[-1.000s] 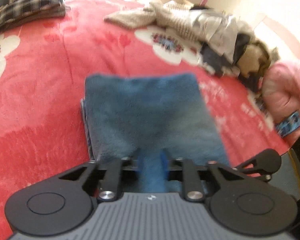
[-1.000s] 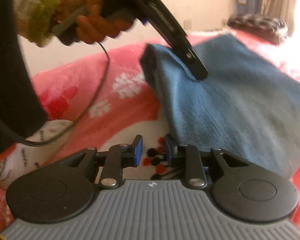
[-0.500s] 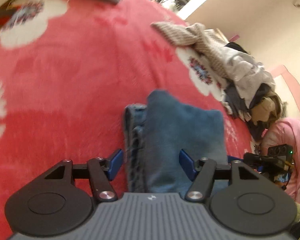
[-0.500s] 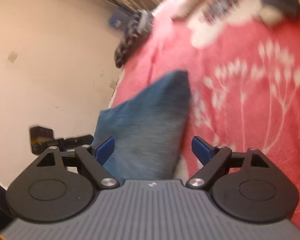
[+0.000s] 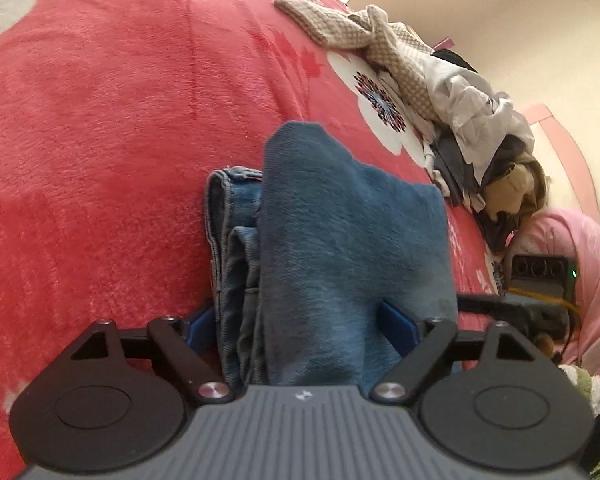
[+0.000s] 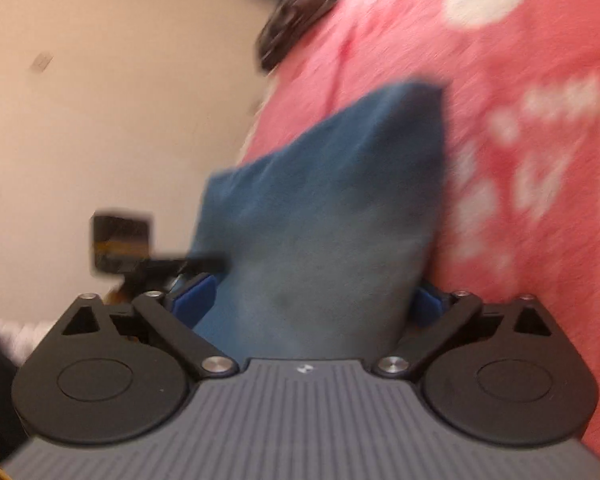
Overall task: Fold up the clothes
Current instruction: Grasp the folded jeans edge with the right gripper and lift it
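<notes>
A folded blue garment (image 5: 340, 248), fleecy on one face and denim at its left edge, lies on the red flowered blanket (image 5: 100, 140). My left gripper (image 5: 300, 328) is open, its blue pads either side of the folded stack's near end. My right gripper (image 6: 320, 304) is open too, its pads wide on both sides of the same blue garment (image 6: 324, 208), seen from the other side. That view is blurred. Whether the pads touch the cloth cannot be told.
A heap of unfolded clothes (image 5: 452, 112) in beige, white and grey lies at the blanket's far right. A pink cushion (image 5: 592, 272) sits beyond it, by the other gripper's camera (image 5: 540, 276). A dark plaid item (image 6: 296, 12) lies far off by the wall.
One second ago my left gripper was shut on the blue cloth and the right nearly shut beside it. Both have opened wide and now straddle the folded garment.
</notes>
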